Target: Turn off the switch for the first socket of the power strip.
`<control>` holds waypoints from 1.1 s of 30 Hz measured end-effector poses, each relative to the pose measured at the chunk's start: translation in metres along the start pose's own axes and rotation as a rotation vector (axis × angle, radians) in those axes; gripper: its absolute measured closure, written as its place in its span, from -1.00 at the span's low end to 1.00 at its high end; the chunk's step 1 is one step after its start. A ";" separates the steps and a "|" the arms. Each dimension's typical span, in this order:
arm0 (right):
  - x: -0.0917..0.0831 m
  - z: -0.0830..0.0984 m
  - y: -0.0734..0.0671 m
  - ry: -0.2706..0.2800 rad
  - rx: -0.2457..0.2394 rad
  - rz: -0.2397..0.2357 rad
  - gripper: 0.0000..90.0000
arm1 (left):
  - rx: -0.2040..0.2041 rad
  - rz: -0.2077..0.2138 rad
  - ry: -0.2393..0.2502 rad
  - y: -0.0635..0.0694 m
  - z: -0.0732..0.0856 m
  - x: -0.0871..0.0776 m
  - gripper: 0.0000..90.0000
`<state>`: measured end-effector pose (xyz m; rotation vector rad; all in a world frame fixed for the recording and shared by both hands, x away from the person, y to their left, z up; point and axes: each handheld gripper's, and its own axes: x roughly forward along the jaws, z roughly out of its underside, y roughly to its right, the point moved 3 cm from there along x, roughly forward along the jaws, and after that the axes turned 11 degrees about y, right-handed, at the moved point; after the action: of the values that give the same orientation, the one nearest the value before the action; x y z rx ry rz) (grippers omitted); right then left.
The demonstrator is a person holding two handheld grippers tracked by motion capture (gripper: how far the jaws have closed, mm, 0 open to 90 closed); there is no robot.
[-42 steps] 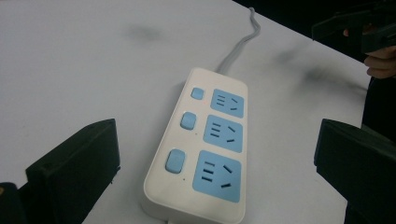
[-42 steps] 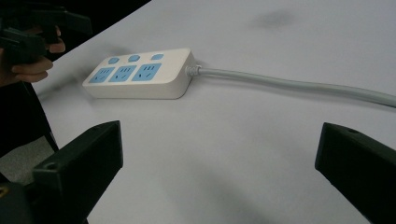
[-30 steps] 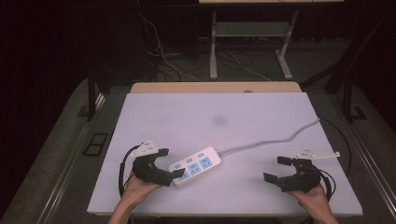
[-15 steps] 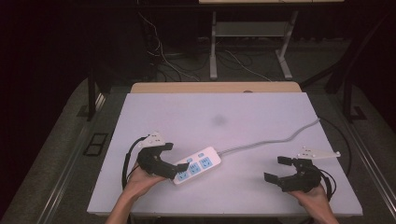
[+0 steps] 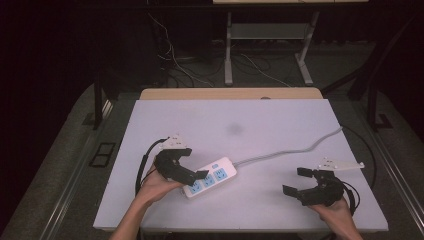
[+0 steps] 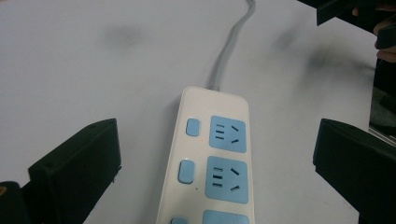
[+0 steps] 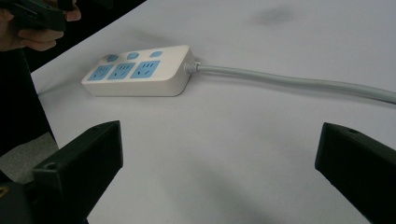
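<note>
Early stage, nothing gripped yet.

Power strip (image 5: 210,177) lies flat on the white table (image 5: 280,120), lower centre-left of the high view, sockets up, grey cable (image 5: 295,150) running off toward the right edge of the frame. Three blue sockets and small blue switches are readable in the right gripper view (image 7: 140,70).

Left gripper (image 5: 192,175): over the near end of the strip, jaws spread wide. In the left gripper view the strip (image 6: 210,163) sits centred between the two black jaws, with white table showing on both sides of it, so no contact. Cannot tell its height above the strip.

Right gripper (image 5: 302,182): lower right of the high view, well apart from the strip, jaws also spread wide, holding nothing. Its own view looks along the table at the strip in the upper left of the frame and the cable (image 7: 299,84) crossing to the right.

A small white plug-like piece (image 5: 342,164) lies just beyond the right gripper; too small to identify.

Judgement: approach on the left is done and alignment looks good. Left to do: lower, close on the strip body, then whatever needs the right side. Right hand looks idle.
</note>
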<state>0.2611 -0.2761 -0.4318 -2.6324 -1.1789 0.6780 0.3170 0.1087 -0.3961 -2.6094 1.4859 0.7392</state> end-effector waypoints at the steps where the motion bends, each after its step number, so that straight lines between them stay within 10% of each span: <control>1: 0.000 0.000 0.000 0.000 0.000 0.000 -0.98 | 0.002 0.002 -0.004 0.000 -0.001 0.001 -1.00; 33: -0.001 0.000 0.001 -0.001 -0.002 -0.001 -0.98 | 0.039 0.024 -0.127 -0.010 -0.014 0.035 -0.97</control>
<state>0.2613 -0.2773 -0.4324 -2.6331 -1.1818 0.6784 0.3454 0.0826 -0.4003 -2.4703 1.4834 0.8517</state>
